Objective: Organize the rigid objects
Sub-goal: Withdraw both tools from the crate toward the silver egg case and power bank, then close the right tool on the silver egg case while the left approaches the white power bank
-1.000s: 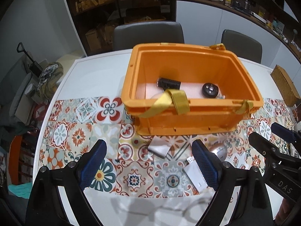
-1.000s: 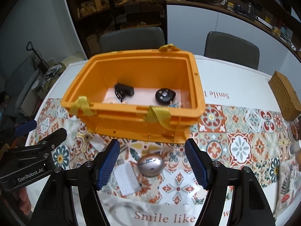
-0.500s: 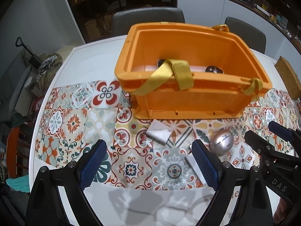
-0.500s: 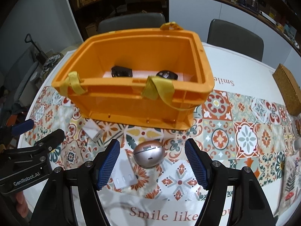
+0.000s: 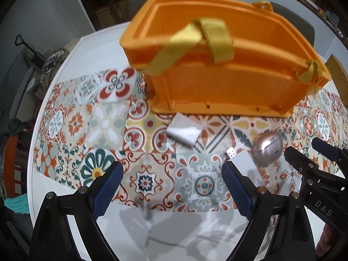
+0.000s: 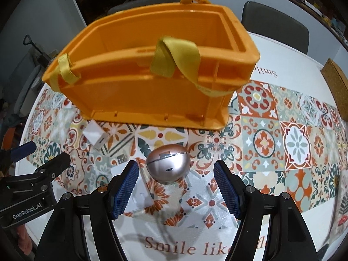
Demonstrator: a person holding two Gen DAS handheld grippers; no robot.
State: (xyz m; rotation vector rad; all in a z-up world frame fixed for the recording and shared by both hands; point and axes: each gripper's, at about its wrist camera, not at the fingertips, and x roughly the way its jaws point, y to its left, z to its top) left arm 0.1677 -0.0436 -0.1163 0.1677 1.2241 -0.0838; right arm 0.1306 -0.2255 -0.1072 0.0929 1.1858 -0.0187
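An orange crate [image 5: 228, 71] [image 6: 152, 82] with yellow straps stands on the patterned tablecloth, its inside hidden from here. In front of it lie a white charger block [image 5: 184, 131] [image 6: 95, 136], a flat white adapter [image 5: 243, 163] [image 6: 139, 193] and a silver egg-shaped device [image 5: 267, 150] [image 6: 168, 165]. My left gripper [image 5: 171, 187] is open over bare cloth, below the charger block, its right finger beside the flat adapter. My right gripper [image 6: 176, 187] is open, and the silver device lies just ahead between its fingers, untouched.
The white table [image 6: 282, 50] carries a tiled-pattern runner [image 5: 71, 121]. A woven box [image 6: 336, 82] sits at the far right edge. Grey chairs [image 6: 276, 24] stand behind the table, with dark shelving further back. Clutter lies on the floor at the left.
Both grippers have sunk toward the table. The crate's inside has dropped out of sight and the objects in front of it look larger and closer. Neither jaw opening changed.
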